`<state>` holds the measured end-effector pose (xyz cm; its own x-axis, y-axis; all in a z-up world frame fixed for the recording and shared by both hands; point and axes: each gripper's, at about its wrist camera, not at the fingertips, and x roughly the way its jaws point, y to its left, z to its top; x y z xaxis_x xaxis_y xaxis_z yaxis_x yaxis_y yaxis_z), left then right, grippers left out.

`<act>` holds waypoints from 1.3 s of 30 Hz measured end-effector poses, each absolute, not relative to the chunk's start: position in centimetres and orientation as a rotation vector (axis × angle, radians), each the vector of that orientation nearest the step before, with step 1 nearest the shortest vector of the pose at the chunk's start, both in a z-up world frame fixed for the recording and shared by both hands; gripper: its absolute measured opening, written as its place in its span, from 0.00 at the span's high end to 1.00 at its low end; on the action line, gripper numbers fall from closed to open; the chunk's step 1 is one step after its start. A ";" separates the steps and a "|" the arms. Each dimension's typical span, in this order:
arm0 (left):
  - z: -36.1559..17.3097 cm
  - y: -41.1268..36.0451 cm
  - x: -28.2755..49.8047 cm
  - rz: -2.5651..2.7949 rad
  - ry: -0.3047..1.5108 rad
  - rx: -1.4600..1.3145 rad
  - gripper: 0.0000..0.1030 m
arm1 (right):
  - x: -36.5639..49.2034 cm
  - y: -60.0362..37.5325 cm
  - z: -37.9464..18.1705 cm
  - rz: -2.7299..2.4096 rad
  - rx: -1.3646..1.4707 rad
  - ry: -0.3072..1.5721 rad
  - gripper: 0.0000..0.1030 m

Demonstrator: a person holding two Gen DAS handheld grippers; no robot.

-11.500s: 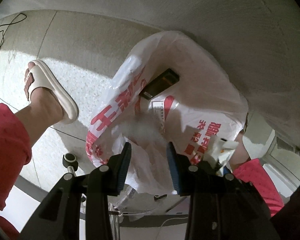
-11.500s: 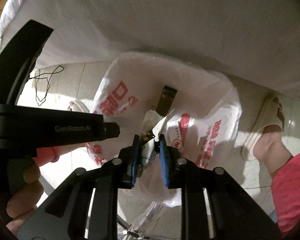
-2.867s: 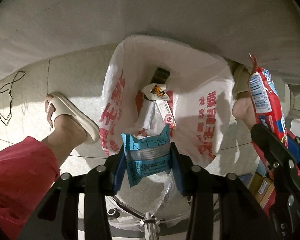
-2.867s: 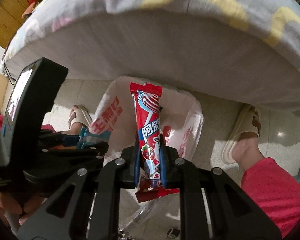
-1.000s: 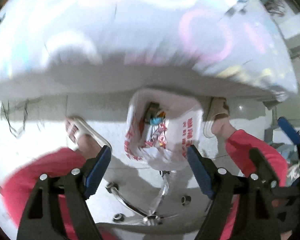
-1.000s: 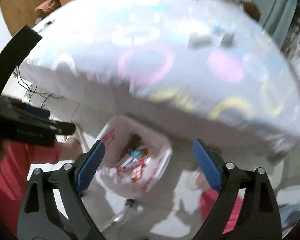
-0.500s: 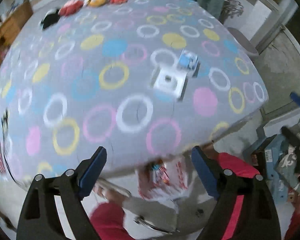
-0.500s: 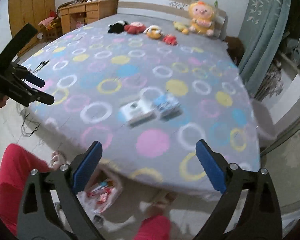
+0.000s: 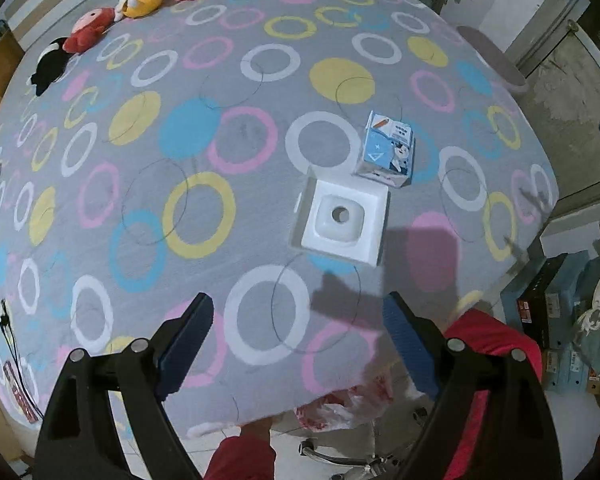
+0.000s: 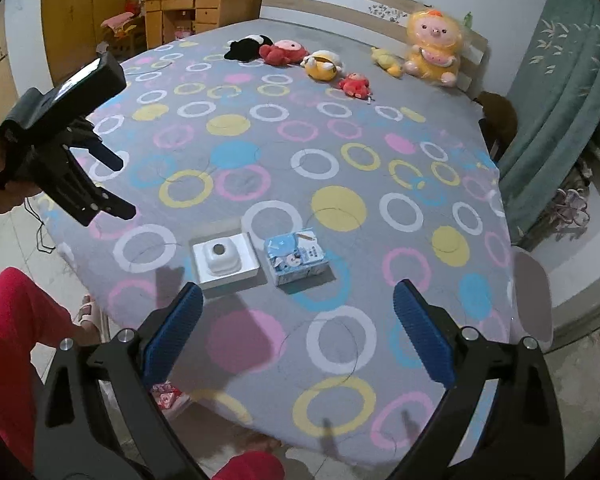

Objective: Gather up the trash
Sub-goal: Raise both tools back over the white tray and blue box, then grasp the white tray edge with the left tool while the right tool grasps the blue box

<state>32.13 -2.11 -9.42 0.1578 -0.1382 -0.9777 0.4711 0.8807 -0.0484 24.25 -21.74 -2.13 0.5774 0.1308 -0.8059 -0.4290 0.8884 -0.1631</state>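
Two pieces of trash lie side by side on the grey, ring-patterned bed: a white moulded box insert (image 9: 342,220) (image 10: 224,260) and a small blue printed carton (image 9: 388,152) (image 10: 296,258). My left gripper (image 9: 296,320) hangs above the bed's near edge, open and empty, short of the white insert. In the right wrist view the left gripper (image 10: 120,184) is up at the left. My right gripper (image 10: 298,300) is open and empty too, in front of both items. The red-printed white trash bag (image 9: 340,404) (image 10: 166,394) sits on the floor beneath the bed's edge, mostly hidden.
Several plush toys (image 10: 320,64) line the headboard end of the bed. The person's red-clad legs (image 10: 16,332) stand by the bag. Stacked boxes (image 9: 552,312) fill the floor at the right. A chair base (image 9: 340,456) is beside the bag.
Both grippers have risen from over the trash bag to above the bed top. The two wrappers once held are gone from the jaws, which stand wide apart.
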 end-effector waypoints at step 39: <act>-23.8 -5.2 42.4 -0.502 1.536 0.239 0.44 | 38.7 -18.5 -19.7 0.532 -0.552 1.178 0.09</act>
<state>42.42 -5.18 -23.83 -0.0399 -0.1607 -0.9862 0.4532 0.8767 -0.1612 38.68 -18.45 -19.65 0.2933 0.0985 -0.9509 -0.6485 0.7513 -0.1222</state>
